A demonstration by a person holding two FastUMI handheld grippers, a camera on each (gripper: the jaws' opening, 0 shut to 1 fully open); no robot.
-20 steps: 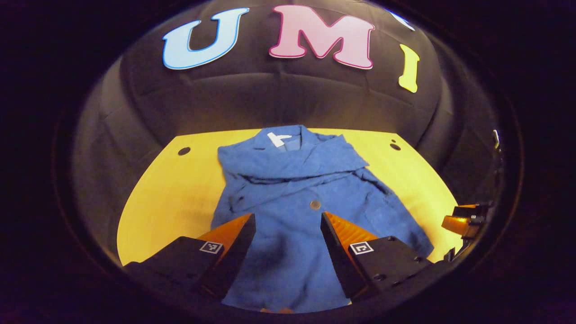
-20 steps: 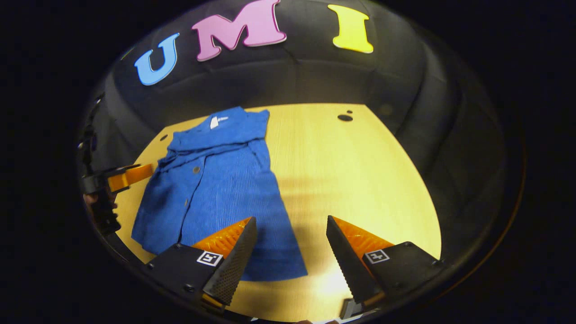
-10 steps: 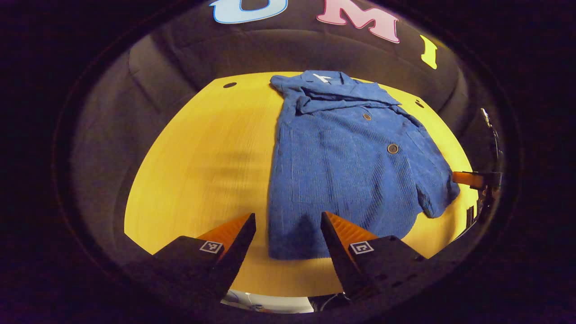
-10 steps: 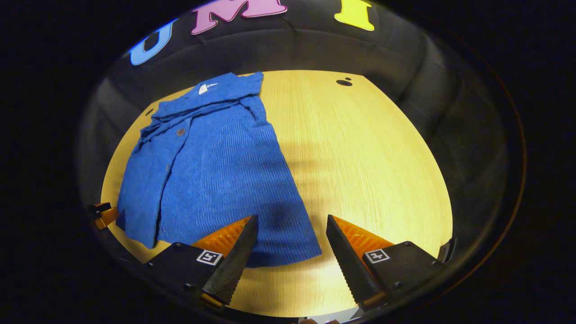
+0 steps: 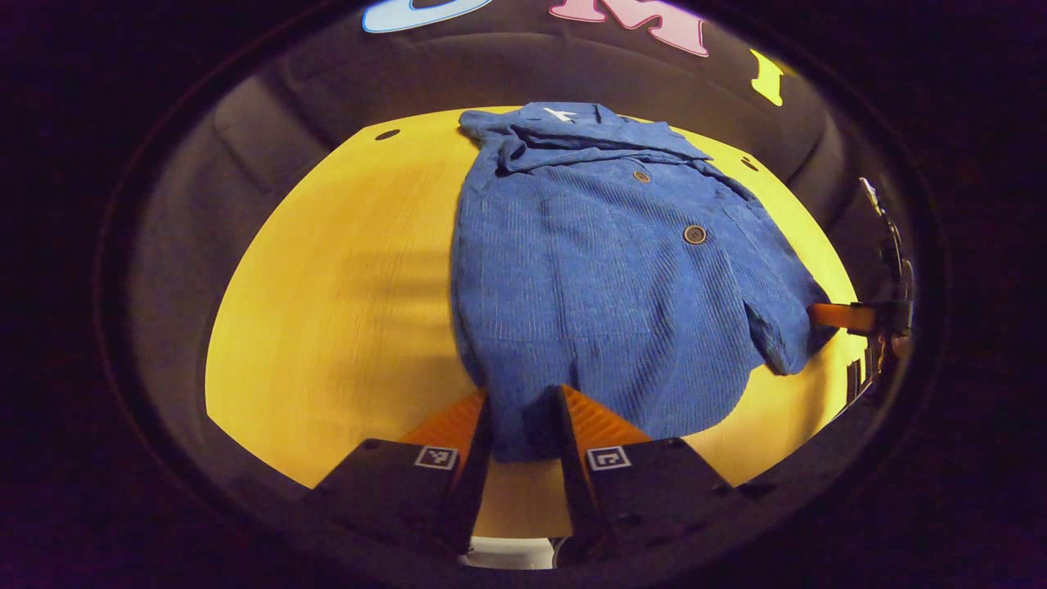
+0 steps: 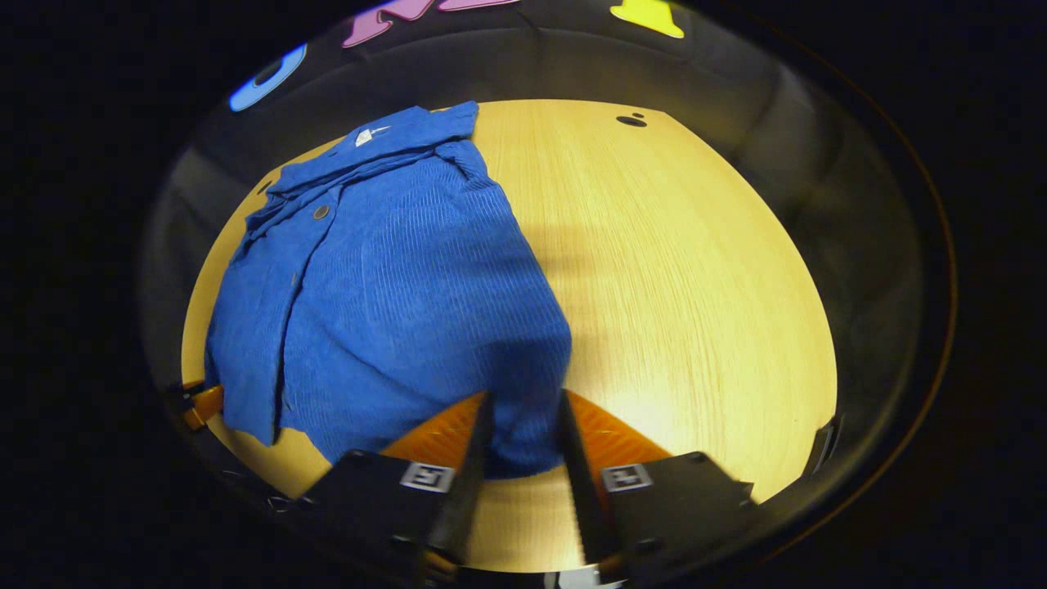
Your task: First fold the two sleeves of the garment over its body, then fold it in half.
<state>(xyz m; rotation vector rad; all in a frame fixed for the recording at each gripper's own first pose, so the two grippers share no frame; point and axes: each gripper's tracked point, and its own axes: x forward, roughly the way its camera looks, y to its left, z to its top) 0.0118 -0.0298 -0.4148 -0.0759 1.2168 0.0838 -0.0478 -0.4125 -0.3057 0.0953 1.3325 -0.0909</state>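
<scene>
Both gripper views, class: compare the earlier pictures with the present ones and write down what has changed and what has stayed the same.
Both grippers came down to the shirt's near hem and narrowed their fingers. The left gripper now has the hem's left corner between its fingers, and the right gripper has the right corner; earlier both stood wide open above the cloth. The blue shirt stays spread on the yellow table, sleeves folded over its body, collar at the far edge.

The garment (image 5: pixel 597 270) is a blue ribbed button-front shirt lying flat on the yellow wooden table (image 5: pixel 343 286), collar at the far edge and hem toward the near edge. Both sleeves are folded in over its body. Round buttons (image 5: pixel 694 234) show down its front.
</scene>
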